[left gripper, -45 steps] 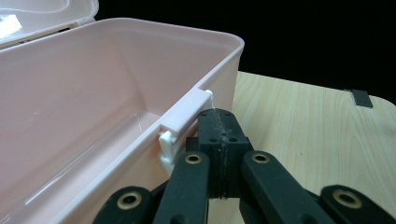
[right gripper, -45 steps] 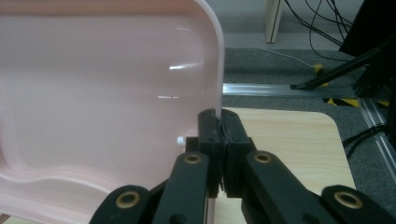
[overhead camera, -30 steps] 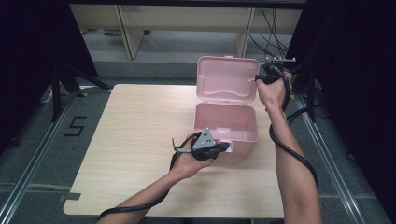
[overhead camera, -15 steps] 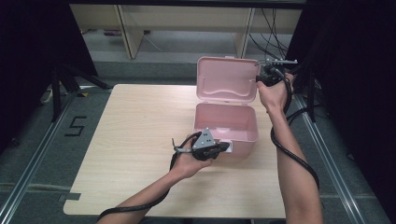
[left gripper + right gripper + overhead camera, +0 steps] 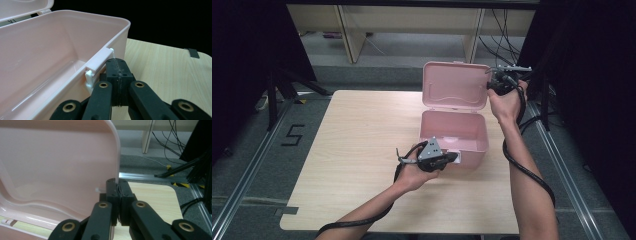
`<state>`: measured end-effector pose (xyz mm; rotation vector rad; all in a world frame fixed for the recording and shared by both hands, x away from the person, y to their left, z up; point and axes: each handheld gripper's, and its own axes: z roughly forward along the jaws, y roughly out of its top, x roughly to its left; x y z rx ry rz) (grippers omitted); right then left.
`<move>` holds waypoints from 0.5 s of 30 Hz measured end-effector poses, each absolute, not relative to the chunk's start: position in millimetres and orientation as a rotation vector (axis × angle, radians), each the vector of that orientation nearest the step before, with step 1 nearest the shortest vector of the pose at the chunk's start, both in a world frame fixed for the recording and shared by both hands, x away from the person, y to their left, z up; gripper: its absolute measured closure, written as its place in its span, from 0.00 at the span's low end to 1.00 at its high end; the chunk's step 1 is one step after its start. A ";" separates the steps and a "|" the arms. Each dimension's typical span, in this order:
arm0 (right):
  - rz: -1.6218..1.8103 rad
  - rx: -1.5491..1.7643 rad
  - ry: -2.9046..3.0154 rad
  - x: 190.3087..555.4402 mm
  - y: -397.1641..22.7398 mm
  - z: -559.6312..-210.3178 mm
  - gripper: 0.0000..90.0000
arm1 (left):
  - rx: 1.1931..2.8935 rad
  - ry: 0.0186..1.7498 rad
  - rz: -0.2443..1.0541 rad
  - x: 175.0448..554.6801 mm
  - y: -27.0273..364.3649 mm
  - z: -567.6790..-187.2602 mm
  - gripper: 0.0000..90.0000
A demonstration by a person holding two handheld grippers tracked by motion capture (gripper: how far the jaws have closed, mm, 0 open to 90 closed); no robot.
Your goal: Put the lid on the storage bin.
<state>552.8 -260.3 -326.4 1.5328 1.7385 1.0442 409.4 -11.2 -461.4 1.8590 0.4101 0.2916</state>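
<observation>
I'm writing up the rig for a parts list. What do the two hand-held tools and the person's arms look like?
Each tool has two black jaws on black linkage arms with brass-coloured pivot pins. The left tool carries a grey three-cornered plate on top. The right tool has a dark body with a grey top piece. A thick black cable trails from each. The forearms are bare, with no sleeves in sight.

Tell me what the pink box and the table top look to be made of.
Pink box: likely moulded plastic, smooth and slightly glossy; thin walls, rounded corners, soft highlights inside. Table top: light wood-grain surface, matte; possibly laminate rather than solid wood, hard to tell.
</observation>
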 end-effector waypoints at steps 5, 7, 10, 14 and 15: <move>1.057 1.530 1.730 549.2 -259.4 -326.9 1.00 | 1.855 0.410 0.292 409.4 -11.4 -461.6 1.00; 1.043 1.513 1.733 548.4 -260.0 -327.0 1.00 | 1.856 0.410 0.293 409.3 -11.3 -461.6 1.00; 1.053 1.509 1.727 546.0 -259.7 -327.6 1.00 | 1.856 0.411 0.291 409.3 -11.2 -461.6 1.00; 1.055 1.479 1.728 543.8 -260.5 -328.7 1.00 | 1.856 0.412 0.291 409.3 -11.2 -461.6 1.00; 1.052 1.479 1.725 543.2 -260.3 -329.0 1.00 | 1.856 0.412 0.291 409.2 -11.2 -461.6 1.00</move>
